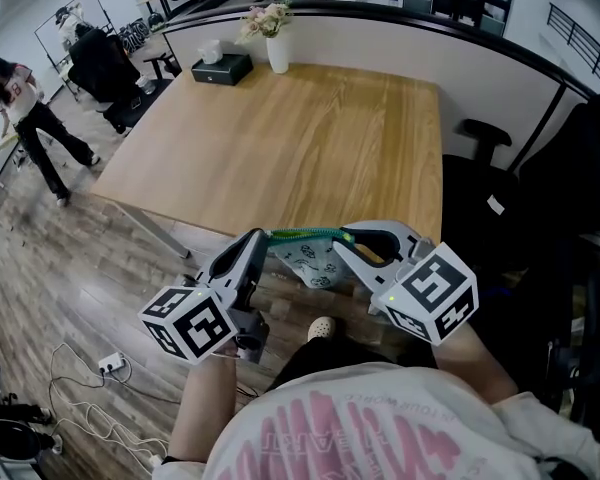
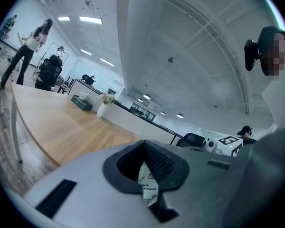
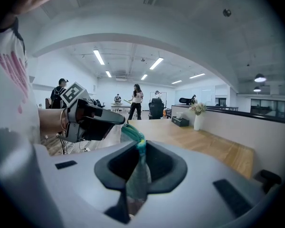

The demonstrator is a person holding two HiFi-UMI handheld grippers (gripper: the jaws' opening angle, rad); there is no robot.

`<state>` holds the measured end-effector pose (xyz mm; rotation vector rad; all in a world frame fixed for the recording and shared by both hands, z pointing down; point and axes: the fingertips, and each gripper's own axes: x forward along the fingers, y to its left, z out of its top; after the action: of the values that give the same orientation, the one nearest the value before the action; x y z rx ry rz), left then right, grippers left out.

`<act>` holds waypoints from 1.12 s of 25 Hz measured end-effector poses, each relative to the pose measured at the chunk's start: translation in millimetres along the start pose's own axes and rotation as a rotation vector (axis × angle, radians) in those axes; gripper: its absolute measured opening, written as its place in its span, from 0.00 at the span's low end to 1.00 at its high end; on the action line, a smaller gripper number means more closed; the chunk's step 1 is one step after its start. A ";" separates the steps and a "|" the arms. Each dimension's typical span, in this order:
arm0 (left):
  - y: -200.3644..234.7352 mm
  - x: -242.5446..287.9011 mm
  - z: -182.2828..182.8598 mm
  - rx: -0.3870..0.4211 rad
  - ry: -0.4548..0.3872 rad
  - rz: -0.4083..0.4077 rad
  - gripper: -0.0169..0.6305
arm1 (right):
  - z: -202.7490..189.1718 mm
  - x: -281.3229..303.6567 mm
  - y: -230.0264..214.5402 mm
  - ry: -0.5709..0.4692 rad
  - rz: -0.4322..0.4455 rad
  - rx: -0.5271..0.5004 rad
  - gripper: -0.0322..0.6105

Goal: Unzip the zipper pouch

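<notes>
Limp pouch between both grippers
Head view: white printed fabric zipper pouch [image 1: 316,266] sags between left gripper [image 1: 262,243] and right gripper [image 1: 346,240]. Left gripper view: jaws clamped on thin cloth. Right gripper view: jaws closed on the green zipper [image 3: 133,133]; light, floppy, so pull it taut.

I can read nothing for certain. The pouch [image 2: 147,186] pinched in the jaws of the left gripper [image 1: 263,238] carries small dark print, too fine to make out, and the shirt [image 1: 380,428] just behind the right gripper [image 1: 342,236] bears big pink lettering too warped to read. The marker cubes [image 1: 190,323] on both show only black-and-white squares.
</notes>
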<state>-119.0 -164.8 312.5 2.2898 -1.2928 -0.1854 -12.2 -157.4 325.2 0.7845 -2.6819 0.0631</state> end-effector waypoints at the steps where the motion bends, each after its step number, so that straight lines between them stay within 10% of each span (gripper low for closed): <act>1: 0.7 -1.6 1.5 0.002 -0.006 0.004 0.04 | 0.0 -1.3 -1.0 -0.001 -0.004 0.002 0.12; 28: 13.2 -22.8 -12.3 0.013 -0.016 0.092 0.05 | -4.4 -24.4 -9.3 -0.031 -0.059 0.084 0.12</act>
<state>-137.1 -147.0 326.8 2.2382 -1.4078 -0.1652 13.3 -152.1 320.6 0.8973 -2.6980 0.1517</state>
